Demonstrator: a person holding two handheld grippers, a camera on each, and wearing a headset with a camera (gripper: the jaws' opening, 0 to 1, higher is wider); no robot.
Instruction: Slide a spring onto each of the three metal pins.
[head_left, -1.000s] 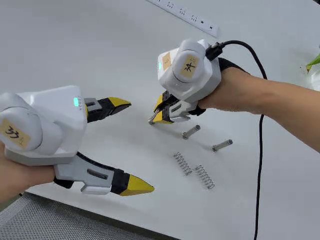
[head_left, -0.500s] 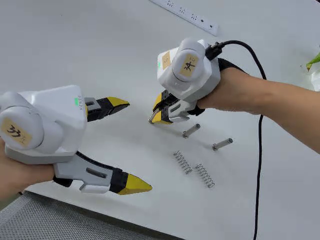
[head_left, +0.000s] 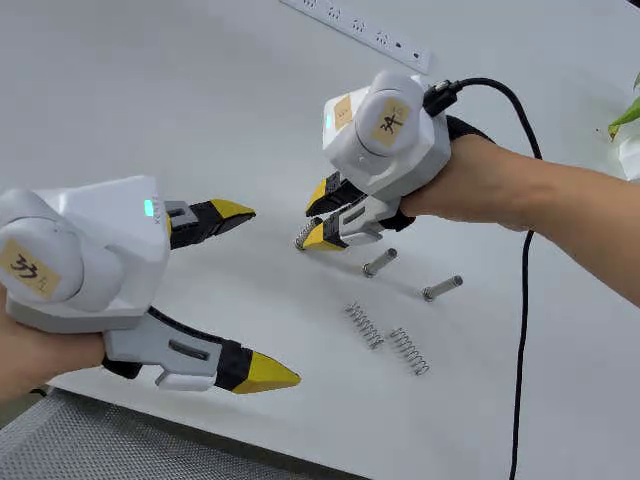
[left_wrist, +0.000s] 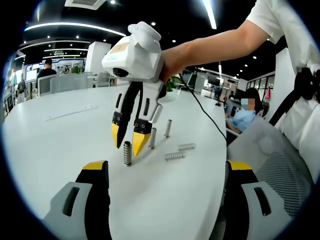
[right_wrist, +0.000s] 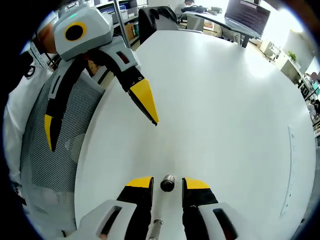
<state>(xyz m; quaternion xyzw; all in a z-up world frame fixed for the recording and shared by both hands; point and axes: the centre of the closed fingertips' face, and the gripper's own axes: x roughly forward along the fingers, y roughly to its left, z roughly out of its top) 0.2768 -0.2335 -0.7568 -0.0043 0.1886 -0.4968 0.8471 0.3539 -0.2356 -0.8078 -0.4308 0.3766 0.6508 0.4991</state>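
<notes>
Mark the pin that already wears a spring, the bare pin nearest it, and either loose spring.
spring-covered pin (left_wrist: 127, 153): left gripper view, middle of its coil.
bare pin (head_left: 382, 262): head view, middle of its shaft.
loose spring (head_left: 409, 352): head view, middle coils.

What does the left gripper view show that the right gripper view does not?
The left gripper view shows two loose springs and the right hand-held gripper from the side, jaws apart. The right gripper view shows the left hand-held gripper, wide open. Both show the white table and the upright pin wearing a spring, at the right hand-held gripper's tips.
</notes>
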